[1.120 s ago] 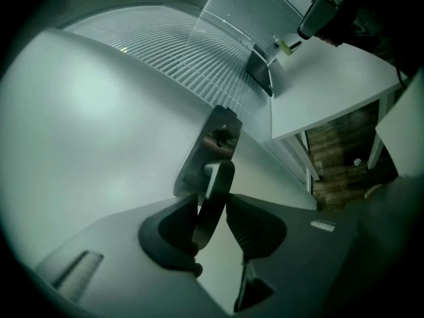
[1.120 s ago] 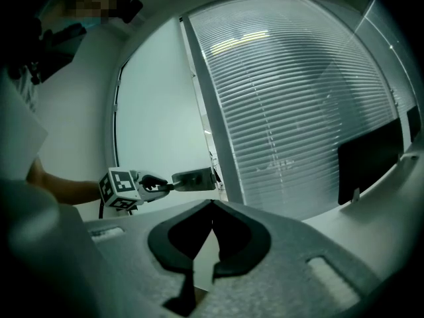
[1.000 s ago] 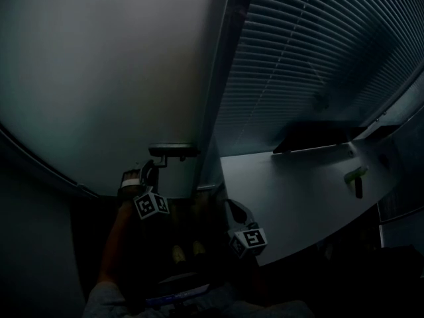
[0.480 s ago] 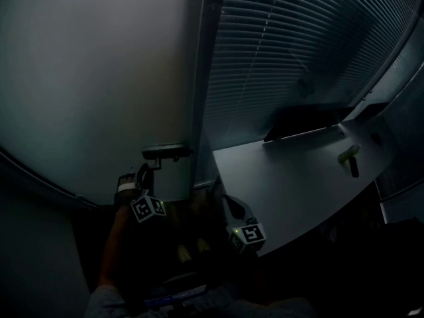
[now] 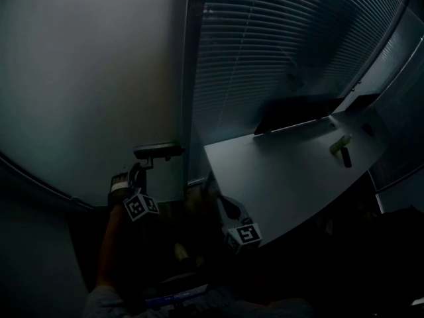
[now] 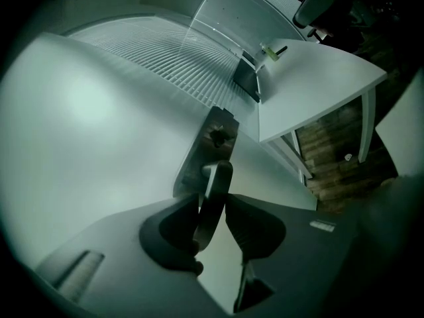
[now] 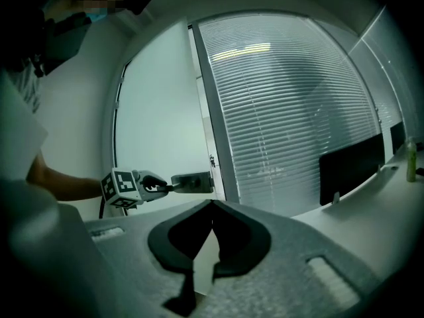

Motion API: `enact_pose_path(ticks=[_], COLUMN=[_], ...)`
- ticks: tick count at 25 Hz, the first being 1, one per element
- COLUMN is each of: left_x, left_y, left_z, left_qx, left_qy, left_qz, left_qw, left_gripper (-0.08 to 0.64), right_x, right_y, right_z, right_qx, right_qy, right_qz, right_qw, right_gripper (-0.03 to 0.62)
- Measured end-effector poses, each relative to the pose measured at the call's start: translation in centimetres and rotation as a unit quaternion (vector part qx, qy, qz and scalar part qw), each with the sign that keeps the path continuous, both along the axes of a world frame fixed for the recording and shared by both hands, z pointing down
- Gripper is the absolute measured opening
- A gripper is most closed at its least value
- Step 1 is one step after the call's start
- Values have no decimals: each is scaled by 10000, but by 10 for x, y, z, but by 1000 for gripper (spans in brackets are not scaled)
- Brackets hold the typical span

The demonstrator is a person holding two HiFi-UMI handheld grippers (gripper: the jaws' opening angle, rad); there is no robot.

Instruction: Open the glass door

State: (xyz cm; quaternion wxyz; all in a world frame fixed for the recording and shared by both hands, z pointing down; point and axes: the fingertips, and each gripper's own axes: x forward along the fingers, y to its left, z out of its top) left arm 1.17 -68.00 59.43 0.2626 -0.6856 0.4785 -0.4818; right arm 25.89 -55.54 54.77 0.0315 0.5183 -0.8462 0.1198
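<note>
The frosted glass door fills the left of the head view, with its metal handle near the dark door post. My left gripper reaches up to that handle. In the left gripper view the jaws are shut on the handle's lever, just below the lock plate. The right gripper view shows the same grip from the side, the left gripper at the handle plate. My right gripper hangs lower, right of the post, shut with nothing in it.
A glass wall with lowered blinds stands right of the post. A white desk juts out below it, carrying a dark monitor and a green bottle. Wooden floor shows under the desk.
In the head view the door, post and desk have all slid left. My left gripper stays on the handle. My right gripper has drifted a little left.
</note>
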Motion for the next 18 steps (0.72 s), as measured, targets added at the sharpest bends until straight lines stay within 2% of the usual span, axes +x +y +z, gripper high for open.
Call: enact_pose_path(ticks=[7,18], left_x=[1,1], left_y=[16,52], left_z=[2,3], left_qx=[49,125], left_qy=[-16,-55], left_qz=[-78,91], left_qw=[10000,9999], left_gripper=[132,130], right_x=[13,12], right_y=[13,42], right_z=[-2,-3], right_qx=[20,36], right_qy=[99,228], right_qz=[-57,-277], right_qw=[9999,9993], right_gripper=[3,3])
